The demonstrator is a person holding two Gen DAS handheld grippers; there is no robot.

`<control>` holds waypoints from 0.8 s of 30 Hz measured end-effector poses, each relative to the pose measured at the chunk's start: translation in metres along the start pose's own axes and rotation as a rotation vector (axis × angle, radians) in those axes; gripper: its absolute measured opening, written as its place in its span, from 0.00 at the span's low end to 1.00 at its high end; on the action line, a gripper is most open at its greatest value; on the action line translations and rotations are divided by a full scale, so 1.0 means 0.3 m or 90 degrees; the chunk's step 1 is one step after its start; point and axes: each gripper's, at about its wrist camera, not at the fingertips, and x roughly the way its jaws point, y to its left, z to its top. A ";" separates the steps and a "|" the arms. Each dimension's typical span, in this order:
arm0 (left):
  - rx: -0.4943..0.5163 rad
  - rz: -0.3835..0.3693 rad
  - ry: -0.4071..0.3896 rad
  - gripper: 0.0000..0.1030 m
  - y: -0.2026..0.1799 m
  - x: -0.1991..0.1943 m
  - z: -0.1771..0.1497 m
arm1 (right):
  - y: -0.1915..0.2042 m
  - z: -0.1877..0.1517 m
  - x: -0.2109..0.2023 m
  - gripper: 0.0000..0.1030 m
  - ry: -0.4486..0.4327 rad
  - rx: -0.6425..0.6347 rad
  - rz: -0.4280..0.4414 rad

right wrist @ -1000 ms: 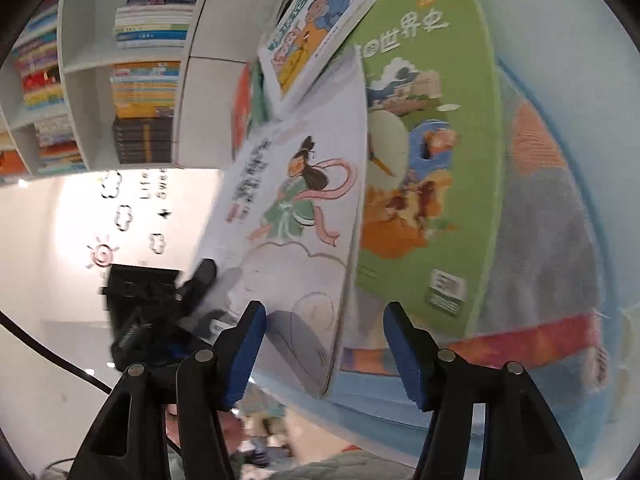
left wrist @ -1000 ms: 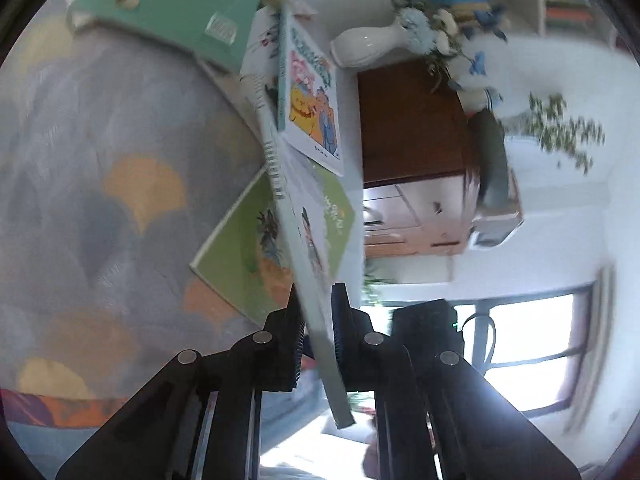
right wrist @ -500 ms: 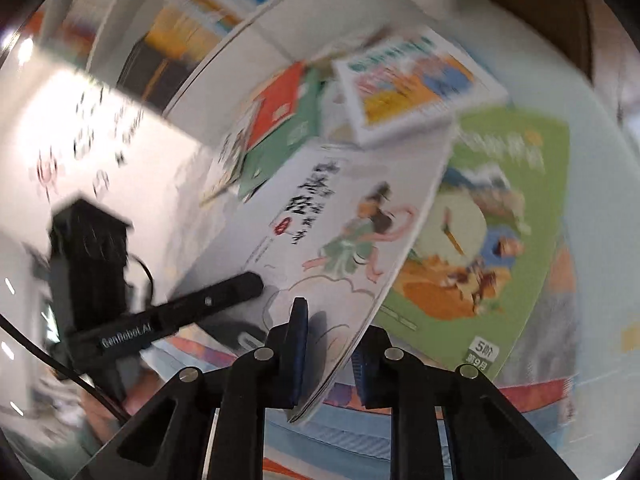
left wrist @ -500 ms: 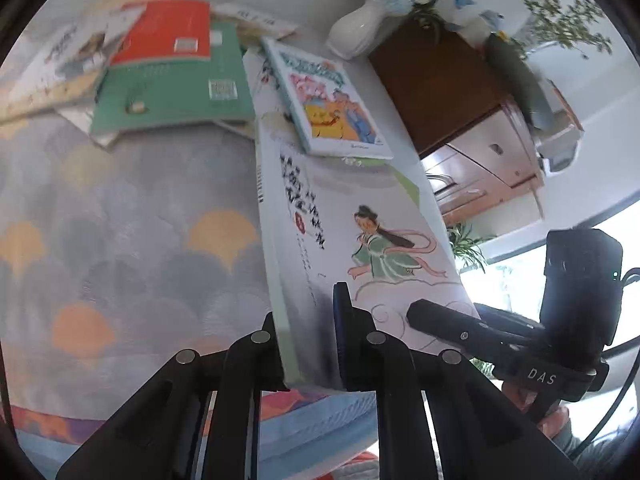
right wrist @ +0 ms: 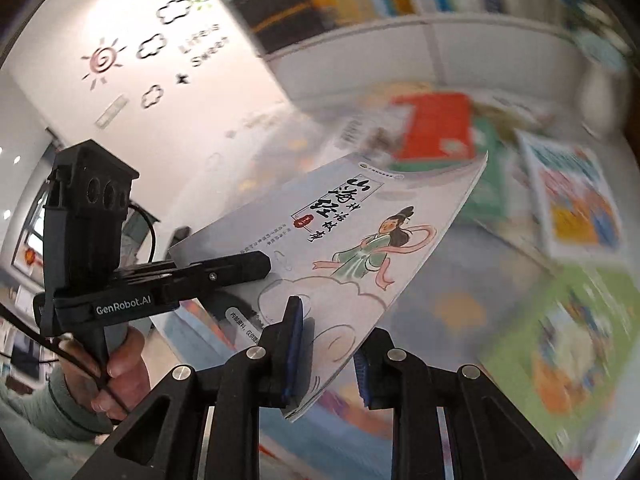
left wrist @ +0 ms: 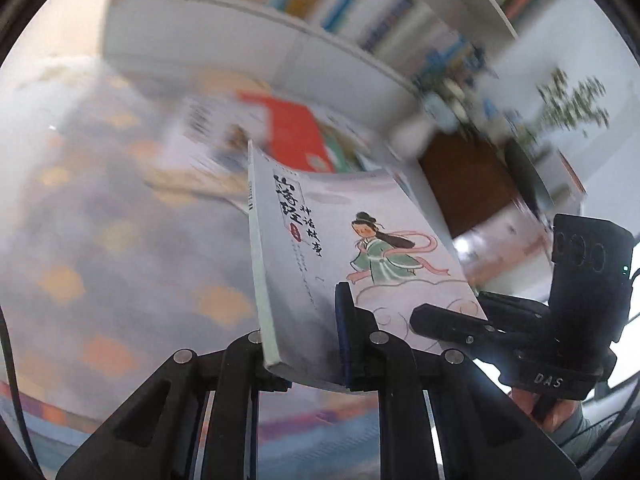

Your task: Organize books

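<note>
- Above the patterned cloth (left wrist: 100, 216), the pale picture book (left wrist: 332, 248) is up in the air, carried between both tools, clear of the surface as far as I can judge
- Left gripper (left wrist: 304, 340) is clamped on the book's near corner by the spine; one blue pad (left wrist: 343, 320) presses the front cover, the other finger sits behind it
- Right gripper (right wrist: 326, 344) pinches the bottom edge toward the open side, near pad on the cover, far one under the pages
- It looks a thin paperback: light, and floppy – the free corner curls in the right wrist view, so one grip alone would likely let it sag or fan open
- Glossy cover, probably a bit slippery under the pads; the spine side is the stiffest place to hold, the page edge the weakest
- Other books lie behind, blurred: a red book (right wrist: 436, 128), a yellow-and-blue one (right wrist: 572, 204), a green one (right wrist: 560, 344), with shelves (left wrist: 360, 12) beyond
</note>
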 end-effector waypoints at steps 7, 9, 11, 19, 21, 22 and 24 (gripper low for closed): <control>-0.053 0.058 -0.079 0.13 0.361 -0.107 0.187 | 0.258 0.289 0.308 0.23 0.015 -0.085 0.029; -0.062 0.068 -0.091 0.13 0.456 -0.109 0.248 | 0.314 0.374 0.403 0.23 0.025 -0.099 0.033; -0.064 0.082 -0.095 0.13 0.539 -0.100 0.308 | 0.354 0.448 0.492 0.23 0.030 -0.108 0.037; -0.067 0.096 -0.092 0.13 0.796 0.009 0.493 | 0.418 0.677 0.797 0.24 0.052 -0.109 0.019; -0.072 0.104 -0.091 0.13 0.843 0.057 0.529 | 0.409 0.726 0.867 0.24 0.059 -0.114 0.014; -0.074 0.106 -0.092 0.14 0.860 0.073 0.537 | 0.406 0.741 0.882 0.24 0.064 -0.112 0.014; -0.075 0.110 -0.090 0.14 0.917 0.120 0.575 | 0.395 0.785 0.946 0.24 0.076 -0.108 0.015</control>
